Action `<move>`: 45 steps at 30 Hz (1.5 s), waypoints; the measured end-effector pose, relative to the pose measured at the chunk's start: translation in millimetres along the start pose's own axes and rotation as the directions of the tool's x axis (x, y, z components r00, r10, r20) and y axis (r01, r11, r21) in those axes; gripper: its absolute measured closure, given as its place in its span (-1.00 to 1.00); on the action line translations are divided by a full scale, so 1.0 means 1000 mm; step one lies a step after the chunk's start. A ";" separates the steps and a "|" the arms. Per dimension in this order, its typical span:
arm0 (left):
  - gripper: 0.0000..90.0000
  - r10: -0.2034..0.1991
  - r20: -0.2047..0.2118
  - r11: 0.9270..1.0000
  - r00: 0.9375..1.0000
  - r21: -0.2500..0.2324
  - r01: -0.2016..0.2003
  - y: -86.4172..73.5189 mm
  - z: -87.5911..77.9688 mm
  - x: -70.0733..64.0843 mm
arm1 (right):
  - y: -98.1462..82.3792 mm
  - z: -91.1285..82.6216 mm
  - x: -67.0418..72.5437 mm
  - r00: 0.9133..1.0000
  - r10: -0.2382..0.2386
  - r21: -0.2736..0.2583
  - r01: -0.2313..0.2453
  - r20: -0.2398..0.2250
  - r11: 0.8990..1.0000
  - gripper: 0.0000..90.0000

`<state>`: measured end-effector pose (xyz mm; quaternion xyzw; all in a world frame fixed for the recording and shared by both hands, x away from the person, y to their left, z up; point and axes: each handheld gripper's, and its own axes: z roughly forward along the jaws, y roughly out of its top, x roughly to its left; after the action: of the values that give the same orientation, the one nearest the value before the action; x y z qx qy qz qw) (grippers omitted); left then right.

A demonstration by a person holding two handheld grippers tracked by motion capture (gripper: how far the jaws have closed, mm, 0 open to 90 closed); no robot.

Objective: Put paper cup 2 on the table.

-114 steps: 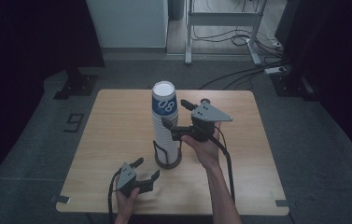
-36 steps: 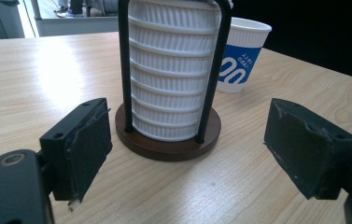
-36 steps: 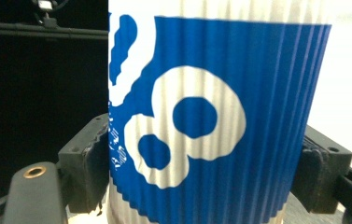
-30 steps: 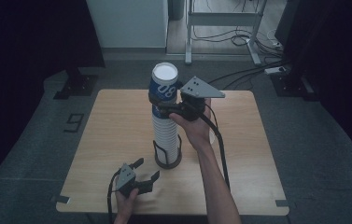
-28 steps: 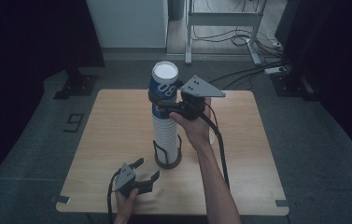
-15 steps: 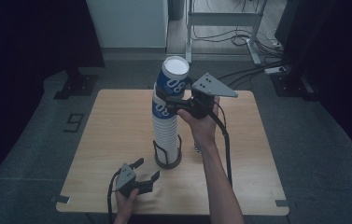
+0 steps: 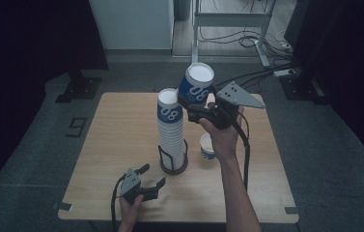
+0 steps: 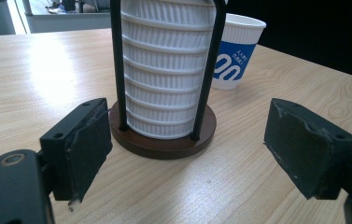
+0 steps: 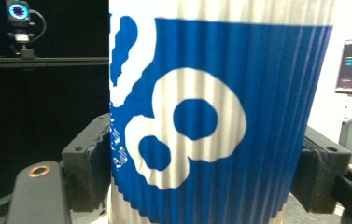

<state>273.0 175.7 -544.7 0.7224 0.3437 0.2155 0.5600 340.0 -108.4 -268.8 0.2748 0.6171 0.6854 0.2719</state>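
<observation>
Blue-and-white paper cup (image 7: 197,86) is clamped between the right hand-held gripper's (image 7: 194,107) jaws, raised beside the cup stack (image 7: 171,128).

Left gripper (image 8: 187,154) faced cup stack (image 8: 166,65), jaws wide apart.
Stood in wire holder on round brown base (image 8: 162,140); lone blue-and-white cup (image 8: 234,51) stood behind on table (image 8: 33,79).

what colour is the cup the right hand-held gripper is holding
The cup is blue and white, ribbed; clearest in the right gripper view.

Ribbed paper cup (image 9: 220,121), matt wooden table (image 7: 121,145), seemingly lacquered base (image 8: 164,140).
</observation>
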 end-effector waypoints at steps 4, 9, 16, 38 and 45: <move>-0.68 -0.002 -0.010 1.000 1.000 -0.006 0.002 0.000 0.000 0.000 | -0.001 -0.009 -0.003 1.000 -0.001 0.009 0.001 0.013 1.000 -0.55; -0.68 -0.022 -0.035 0.999 0.999 -0.025 0.022 -0.001 -0.002 0.000 | -0.011 -0.018 -0.004 0.999 0.002 0.039 -0.003 0.041 0.999 -0.55; -0.68 -0.017 -0.036 1.000 0.999 -0.021 0.016 -0.001 -0.002 0.000 | -0.025 -0.028 -0.008 0.996 0.013 0.067 -0.019 0.088 0.998 -0.54; -0.45 0.001 0.016 1.000 1.000 -0.018 -0.001 0.000 -0.001 0.001 | -0.104 -0.049 -0.006 0.986 0.099 0.159 -0.120 0.130 0.980 -0.54; -0.44 0.021 0.030 0.999 0.999 -0.032 -0.020 -0.001 -0.001 -0.001 | -0.122 -0.053 0.002 0.989 0.100 0.180 -0.119 0.113 0.976 -0.54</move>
<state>271.6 175.9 -545.0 0.7201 0.3243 0.2156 0.5742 305.0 -132.3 -394.6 0.3677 0.6477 0.6234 0.2381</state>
